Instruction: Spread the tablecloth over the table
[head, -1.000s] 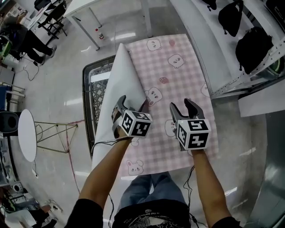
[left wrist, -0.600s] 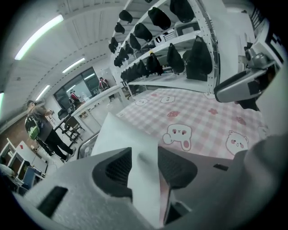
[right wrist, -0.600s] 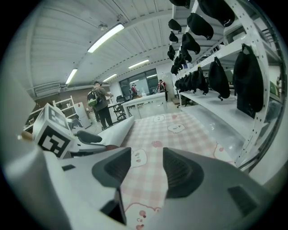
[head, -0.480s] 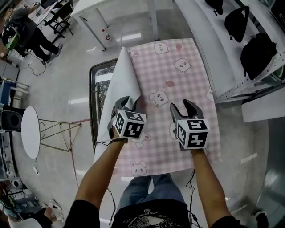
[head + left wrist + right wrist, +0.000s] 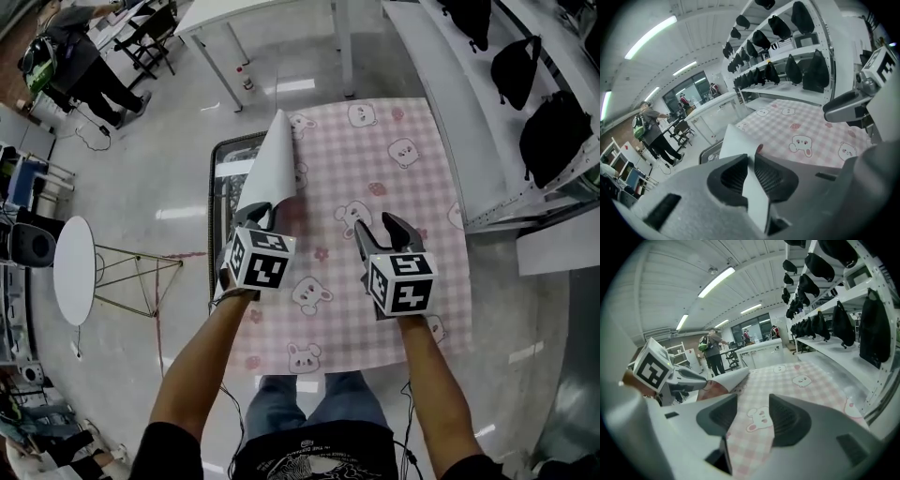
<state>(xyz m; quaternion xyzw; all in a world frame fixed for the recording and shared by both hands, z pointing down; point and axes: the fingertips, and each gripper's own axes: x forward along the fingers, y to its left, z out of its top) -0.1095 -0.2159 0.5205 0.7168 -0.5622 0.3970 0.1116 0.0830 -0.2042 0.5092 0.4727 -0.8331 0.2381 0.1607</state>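
The desk (image 5: 223, 180) is wearing the tablecloth (image 5: 375, 187) over most of its top, with only a dark-rimmed strip along its left side showing bare. The pink checked cloth is lying flat on the right, while its left flap (image 5: 270, 173) is standing folded over, white underside out. The step in hand looks like unfolding that last flap. The left tongs (image 5: 258, 217) are pinching it, their jaws having just been closing on the white sheet, which is sitting tight between the pads in the left gripper view (image 5: 751, 176). The right tongs (image 5: 384, 230) are hovering above the flat cloth, jaws easing slightly inward but standing well apart and gripping nothing (image 5: 752, 420). The next move is probably calling for the flap to be carried out to the left and laid down over the bare strip, perhaps with the right tongs steadying the cloth. No brand or label is showing. The cloth is carrying only bear faces (image 5: 353, 214), and the shirt (image 5: 309, 459) print is reading too small.
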